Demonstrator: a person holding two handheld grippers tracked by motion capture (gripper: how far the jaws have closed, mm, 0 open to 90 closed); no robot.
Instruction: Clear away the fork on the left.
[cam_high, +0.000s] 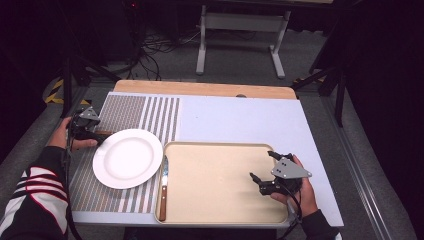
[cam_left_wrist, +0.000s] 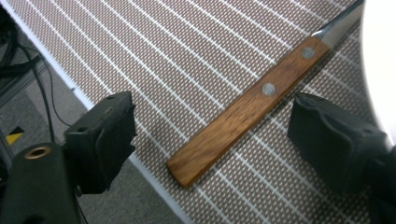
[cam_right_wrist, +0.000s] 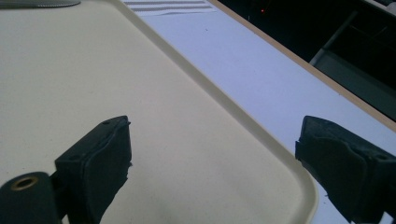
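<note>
Two grippers, two wooden-handled utensils, one plate, one tray and one mat are on the bench. The left gripper (cam_high: 100, 137) sits low at the left edge of the brown woven mat with white stripes (cam_high: 125, 112), its jaws standing wide apart on either side of the wooden handle with two metal rivets (cam_left_wrist: 245, 112) without pressing on it. That handle is a warm reddish-brown, straight-sided and squared off at its butt end (the grain runs lengthwise), and it meets a narrow steel neck that passes out of the left gripper view beside the plate's rim; what sort of utensil it is cannot be told. It lies flat on the mat with its butt close to the mat's edge, just left of the round white plate (cam_high: 128, 158), which rests on the same mat. A knife with a wooden handle and steel blade (cam_high: 163, 187) lies along the left rim of the rectangular cream plastic tray (cam_high: 225, 210), handle towards the person. The right gripper (cam_high: 261, 175) is over the tray's right part, jaws wide open with nothing between them, the tray's rim visible between them in the right gripper view.
</note>
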